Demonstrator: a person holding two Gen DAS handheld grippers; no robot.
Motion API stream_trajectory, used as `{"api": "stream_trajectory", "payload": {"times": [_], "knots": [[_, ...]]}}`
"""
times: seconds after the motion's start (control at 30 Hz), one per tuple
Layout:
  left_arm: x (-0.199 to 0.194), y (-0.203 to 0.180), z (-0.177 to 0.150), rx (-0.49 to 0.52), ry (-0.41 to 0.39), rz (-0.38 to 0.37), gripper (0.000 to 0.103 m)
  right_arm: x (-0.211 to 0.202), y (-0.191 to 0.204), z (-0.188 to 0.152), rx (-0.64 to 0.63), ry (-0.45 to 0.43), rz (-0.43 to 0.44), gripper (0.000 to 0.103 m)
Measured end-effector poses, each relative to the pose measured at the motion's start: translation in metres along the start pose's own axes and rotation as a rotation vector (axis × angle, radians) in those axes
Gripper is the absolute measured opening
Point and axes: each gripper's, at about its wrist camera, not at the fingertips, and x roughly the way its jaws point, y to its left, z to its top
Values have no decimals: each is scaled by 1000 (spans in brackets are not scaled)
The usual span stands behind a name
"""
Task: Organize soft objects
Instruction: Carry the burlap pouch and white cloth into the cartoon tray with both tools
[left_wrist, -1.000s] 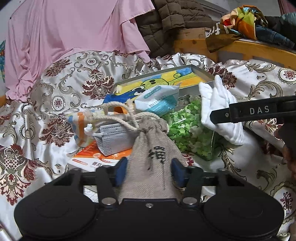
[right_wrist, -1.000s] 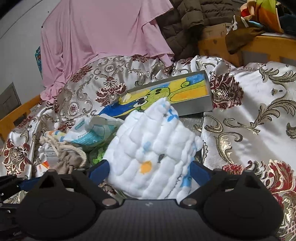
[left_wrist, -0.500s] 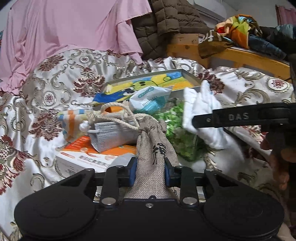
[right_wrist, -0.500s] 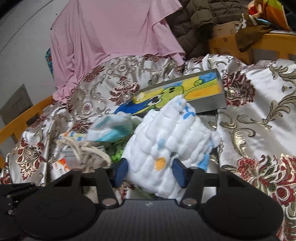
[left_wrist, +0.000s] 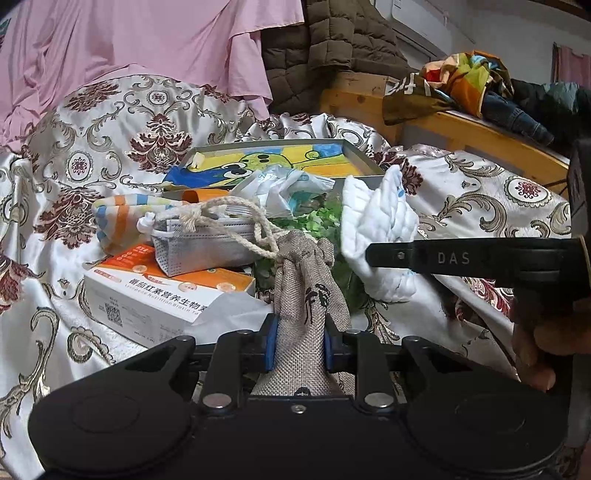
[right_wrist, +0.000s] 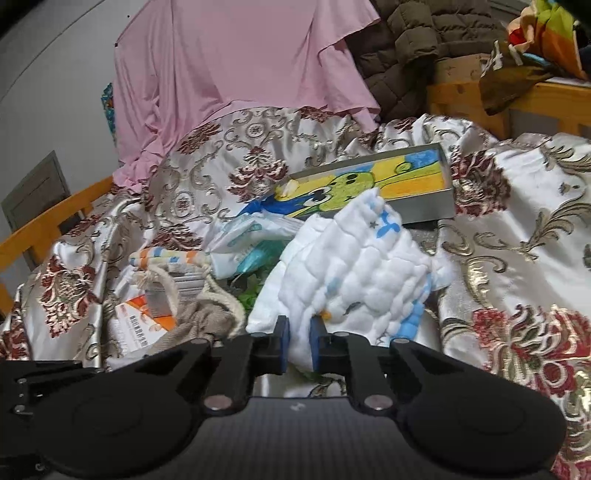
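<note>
1. Pouch (left_wrist: 303, 295): burlap, drawstring top, lying on the patterned bedspread (left_wrist: 74, 155) at the near edge of a heap of things. The left gripper (left_wrist: 298, 347) is closing, its blue pads pressing both sides of the pouch.
2. Cloth (right_wrist: 354, 273): white quilted, blue marks, lying right of the pouch. The right gripper (right_wrist: 297, 343) is closing, pinching a fold.
3. Heap: mask (left_wrist: 207, 243) on an orange-and-white box (left_wrist: 159, 295); picture tray (left_wrist: 277, 162) behind.
</note>
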Motion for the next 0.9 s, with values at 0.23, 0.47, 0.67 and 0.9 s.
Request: {"api": "stream_trajectory", "payload": {"times": [0.23, 0.47, 0.67, 0.9], "knots": [[-3, -1, -1, -2, -6, 5, 25, -4, -10, 1, 51, -43, -30, 84], [-2, -3, -1, -1, -13, 21, 25, 23, -12, 3, 72, -20, -49, 90], [-1, -7, -2, 13, -21, 16, 25, 32, -11, -1, 87, 30, 20, 52], [-8, -4, -1, 1, -48, -21, 25, 14, -5, -2, 70, 49, 21, 21]]}}
